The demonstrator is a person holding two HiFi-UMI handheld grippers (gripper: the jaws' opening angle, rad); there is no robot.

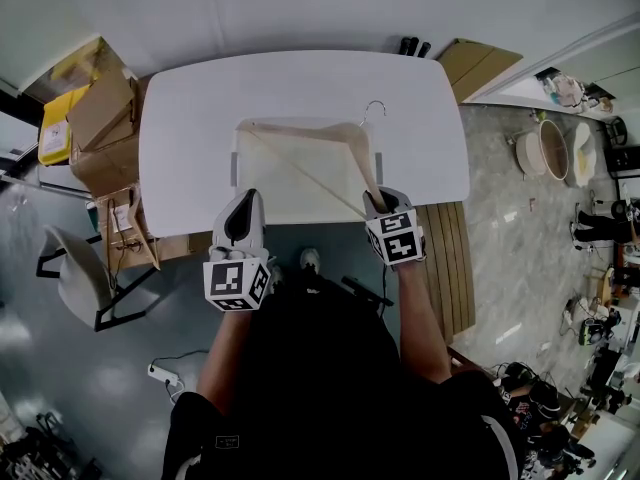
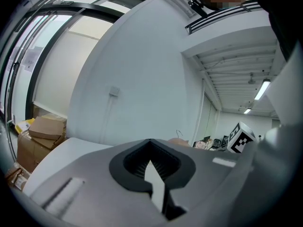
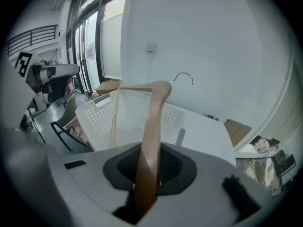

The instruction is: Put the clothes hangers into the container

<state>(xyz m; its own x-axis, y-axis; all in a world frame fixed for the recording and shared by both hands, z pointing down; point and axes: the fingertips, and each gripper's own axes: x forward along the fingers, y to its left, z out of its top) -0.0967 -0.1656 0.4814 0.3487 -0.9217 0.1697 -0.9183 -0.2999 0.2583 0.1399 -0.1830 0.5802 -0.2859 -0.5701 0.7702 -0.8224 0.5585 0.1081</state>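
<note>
A wooden clothes hanger [image 1: 362, 160] with a metal hook stands tilted over the white perforated basket [image 1: 290, 206] on the white table [image 1: 190, 118]. My right gripper [image 1: 379, 204] is shut on the hanger's lower end at the basket's near right corner. In the right gripper view the hanger [image 3: 154, 122] rises from between the jaws, above the basket [image 3: 102, 119]. My left gripper [image 1: 243, 206] hovers at the basket's near left corner. In its own view the left gripper [image 2: 152, 168] shows a narrow bright gap between the jaws and nothing held. The hanger's hook [image 2: 179, 133] peeks over it.
Cardboard boxes [image 1: 100, 118] are stacked left of the table, with a grey chair [image 1: 75, 273] nearer to me. A wooden slatted panel [image 1: 450, 268] lies on the floor to the right. A power strip [image 1: 160, 373] sits on the floor by my left leg.
</note>
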